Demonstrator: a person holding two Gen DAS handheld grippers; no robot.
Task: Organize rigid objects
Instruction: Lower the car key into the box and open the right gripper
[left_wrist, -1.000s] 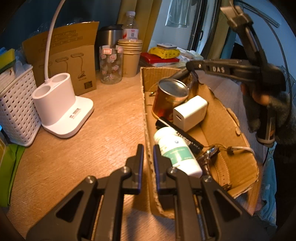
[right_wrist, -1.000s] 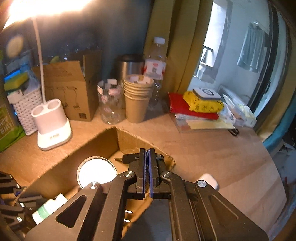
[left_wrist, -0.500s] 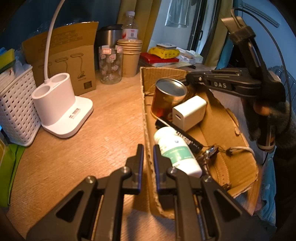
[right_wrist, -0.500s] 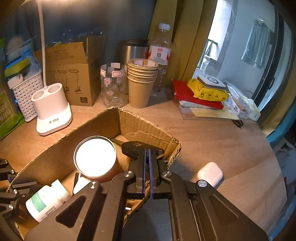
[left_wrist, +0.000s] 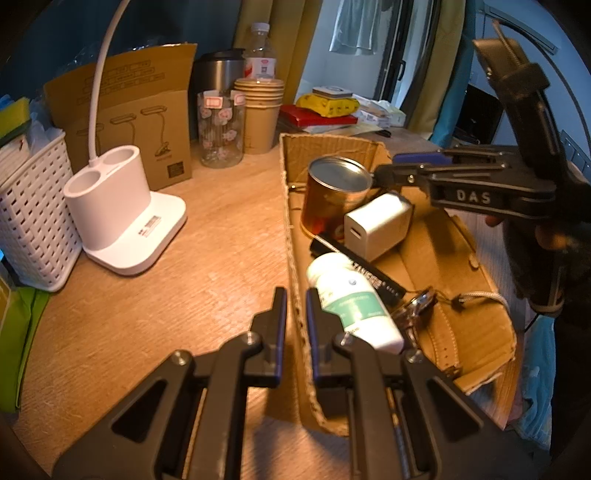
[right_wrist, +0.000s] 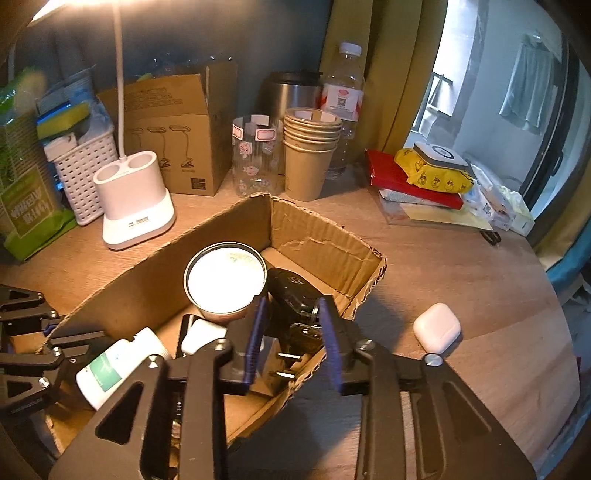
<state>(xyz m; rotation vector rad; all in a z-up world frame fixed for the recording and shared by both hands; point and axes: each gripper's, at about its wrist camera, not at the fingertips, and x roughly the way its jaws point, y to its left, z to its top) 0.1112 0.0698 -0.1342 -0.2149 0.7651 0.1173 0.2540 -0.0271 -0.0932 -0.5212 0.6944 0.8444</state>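
Note:
An open cardboard box (left_wrist: 436, 247) (right_wrist: 321, 236) lies on the wooden desk. It holds a tin can (left_wrist: 334, 192) (right_wrist: 225, 282), a white charger (left_wrist: 376, 225), a white bottle with a green label (left_wrist: 354, 302) (right_wrist: 114, 365), a black bar, a black plug adapter (right_wrist: 295, 317) and a leather strap. My left gripper (left_wrist: 293, 299) is shut on the box's left wall. My right gripper (right_wrist: 291, 321) is open above the black adapter at the box's near corner. A white earbud case (right_wrist: 436, 326) lies on the desk to the right of the box.
A white lamp base (left_wrist: 122, 218) (right_wrist: 133, 203), a white basket (left_wrist: 29, 210), a brown carton (right_wrist: 170, 129), a glass jar (right_wrist: 255, 158), stacked paper cups (right_wrist: 310, 155), a bottle and a steel mug stand behind. A red and yellow pile (right_wrist: 424, 173) lies at the back right.
My right gripper has pulled back over the box's near corner and opened from shut; the black adapter now shows between its fingers. My left gripper has stayed on the box wall.

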